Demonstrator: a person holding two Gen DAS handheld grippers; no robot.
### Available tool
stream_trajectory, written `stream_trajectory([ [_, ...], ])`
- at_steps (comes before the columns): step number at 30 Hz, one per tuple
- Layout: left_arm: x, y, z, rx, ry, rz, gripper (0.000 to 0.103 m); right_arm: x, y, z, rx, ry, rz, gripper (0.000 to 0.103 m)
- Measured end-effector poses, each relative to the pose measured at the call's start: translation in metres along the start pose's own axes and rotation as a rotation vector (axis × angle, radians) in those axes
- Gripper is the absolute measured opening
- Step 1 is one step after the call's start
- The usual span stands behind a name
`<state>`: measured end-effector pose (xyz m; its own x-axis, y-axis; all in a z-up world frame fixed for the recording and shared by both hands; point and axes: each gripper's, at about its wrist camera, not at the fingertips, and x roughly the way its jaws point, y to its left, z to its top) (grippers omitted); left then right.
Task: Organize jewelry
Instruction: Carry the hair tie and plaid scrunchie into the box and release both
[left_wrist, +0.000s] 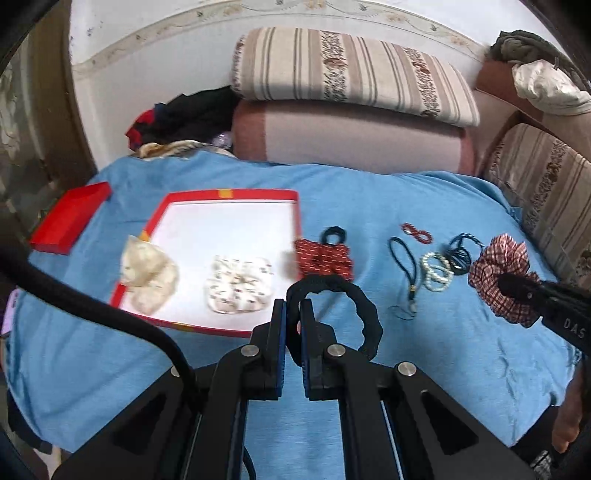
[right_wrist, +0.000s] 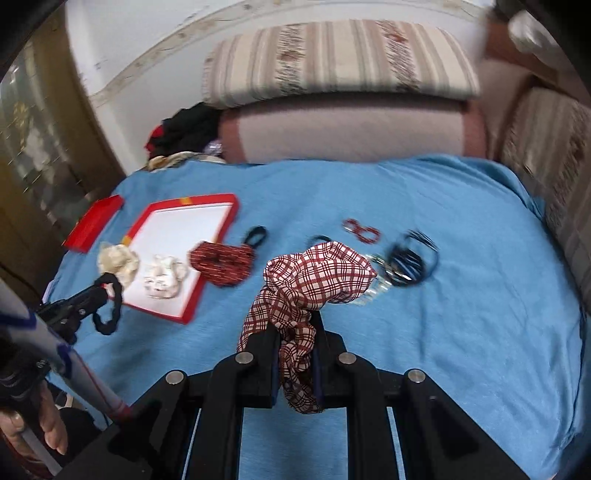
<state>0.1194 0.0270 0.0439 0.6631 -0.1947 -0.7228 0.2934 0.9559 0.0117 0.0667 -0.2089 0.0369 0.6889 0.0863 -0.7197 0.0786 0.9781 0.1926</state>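
Two grippers each hold a scrunchie above the blue cloth (left_wrist: 369, 206). In the left wrist view, the left gripper (left_wrist: 293, 314) sits at bottom centre, its jaws nearly closed on the black scrunchie (left_wrist: 347, 306), whose loop arcs up and to the right of the fingers. At the right edge of that frame the right gripper (left_wrist: 524, 290) pinches the plaid scrunchie (left_wrist: 495, 273). In the right wrist view the same plaid scrunchie bunches up at centre frame and hangs down between the closed jaws.

The red tray (left_wrist: 229, 194) with its white floor lies left of centre on the cloth. A cream scrunchie (left_wrist: 149, 277) drapes over the tray's lower-left rim, and a white patterned scrunchie (left_wrist: 240, 284) rests inside it. A red lid (left_wrist: 70, 218) lies at far left, apart from the tray. Just right of the tray lies a red bow hair tie (left_wrist: 323, 256) with a black loop. Further right, a black cord (left_wrist: 404, 273), a red bead bracelet (left_wrist: 417, 232), a pearl bracelet (left_wrist: 437, 271) and dark bangles (left_wrist: 460, 253) lie close together. Striped cushions (left_wrist: 351, 74) fill the upper frame.
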Motion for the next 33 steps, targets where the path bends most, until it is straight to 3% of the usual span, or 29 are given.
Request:
stream_trajectory([
  [16,-0.001,0.055,0.020,0.004,-0.046,0.141,0.006,0.030,0.085,0.035,-0.103,0.016,0.092,0.014],
  [33,0.091,0.154,0.090,-0.098,0.033,0.196,0.007,0.142,0.166,0.091,-0.132,0.112,0.197,0.015],
])
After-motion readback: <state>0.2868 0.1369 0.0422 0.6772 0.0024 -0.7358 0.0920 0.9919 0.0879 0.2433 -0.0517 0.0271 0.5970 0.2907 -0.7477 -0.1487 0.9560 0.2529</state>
